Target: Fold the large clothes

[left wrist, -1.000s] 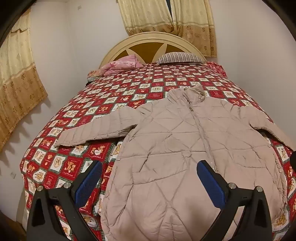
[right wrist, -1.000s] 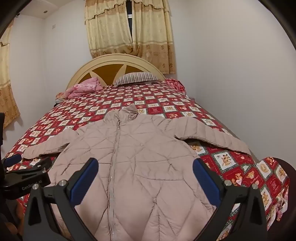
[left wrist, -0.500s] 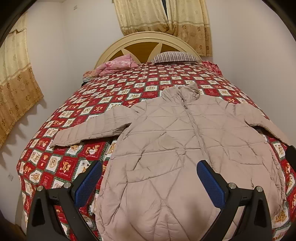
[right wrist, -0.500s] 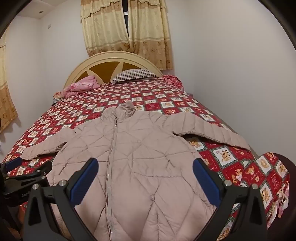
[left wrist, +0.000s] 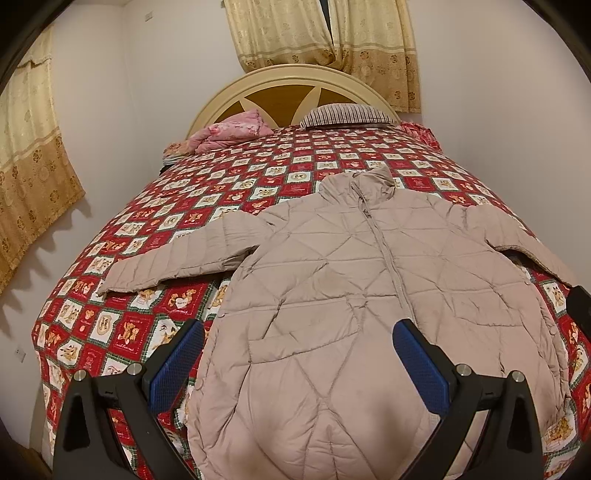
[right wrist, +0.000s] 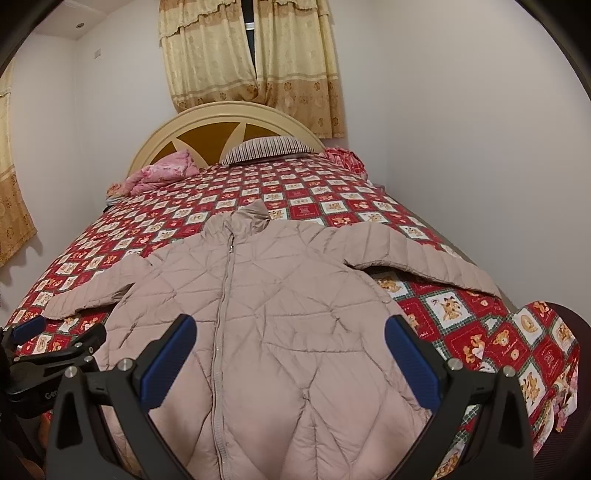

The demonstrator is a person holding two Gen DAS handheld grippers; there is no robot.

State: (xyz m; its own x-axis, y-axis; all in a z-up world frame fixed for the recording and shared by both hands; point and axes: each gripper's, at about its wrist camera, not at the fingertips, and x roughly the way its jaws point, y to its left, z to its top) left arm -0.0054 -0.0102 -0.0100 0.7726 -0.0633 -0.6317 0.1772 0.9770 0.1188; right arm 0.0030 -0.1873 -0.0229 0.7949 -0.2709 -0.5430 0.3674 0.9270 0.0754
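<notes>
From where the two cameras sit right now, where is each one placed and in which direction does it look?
Left wrist: on the left gripper, above the foot of the bed, facing the headboard; its own open fingers frame the jacket.
Right wrist: on the right gripper, a little further right, same direction; its open fingers show, with the left gripper at the left edge.
Shared: jacket, bed, headboard, striped pillow, curtains.
</notes>
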